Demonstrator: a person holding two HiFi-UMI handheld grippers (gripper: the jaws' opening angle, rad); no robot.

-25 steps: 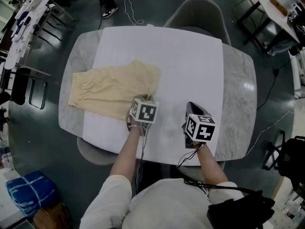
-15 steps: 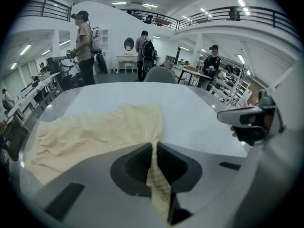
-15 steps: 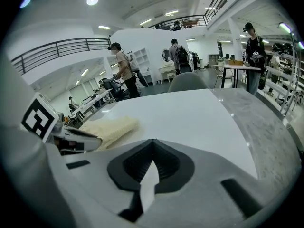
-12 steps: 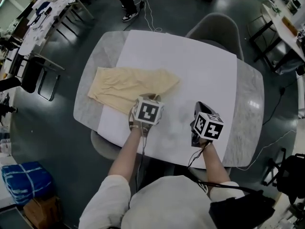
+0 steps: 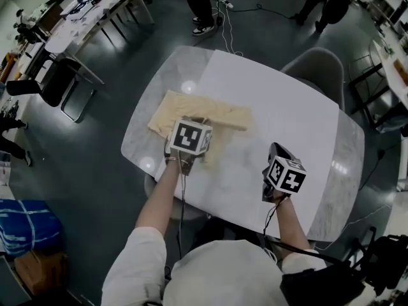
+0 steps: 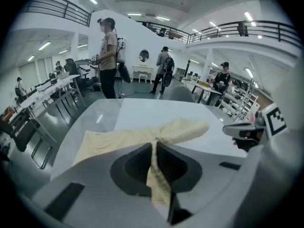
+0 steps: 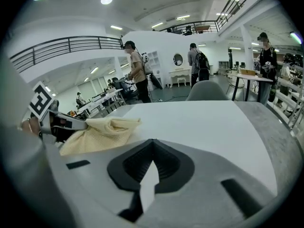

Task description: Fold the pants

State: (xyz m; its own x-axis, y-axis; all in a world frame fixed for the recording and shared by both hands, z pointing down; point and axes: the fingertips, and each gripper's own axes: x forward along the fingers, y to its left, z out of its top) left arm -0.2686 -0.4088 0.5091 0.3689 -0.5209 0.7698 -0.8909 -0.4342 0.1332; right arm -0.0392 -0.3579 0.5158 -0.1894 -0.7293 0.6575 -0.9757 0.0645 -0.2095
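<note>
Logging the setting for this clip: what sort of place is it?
Probably a large open-plan lab or workshop hall: a railed mezzanine runs overhead, rows of desks line one side, and cables trail across the dark floor.

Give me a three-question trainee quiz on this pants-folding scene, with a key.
1. Multiple choice: the left gripper is shut on
A) the pants
B) a towel
C) nothing
2. True or false: the right gripper also has cloth between its jaws.
3. Fill in: the pants lie partly on the bare table and partly on a white ____.

Key: 1 A; 2 false, its jaws are together with nothing between them; 3 mat.
</note>
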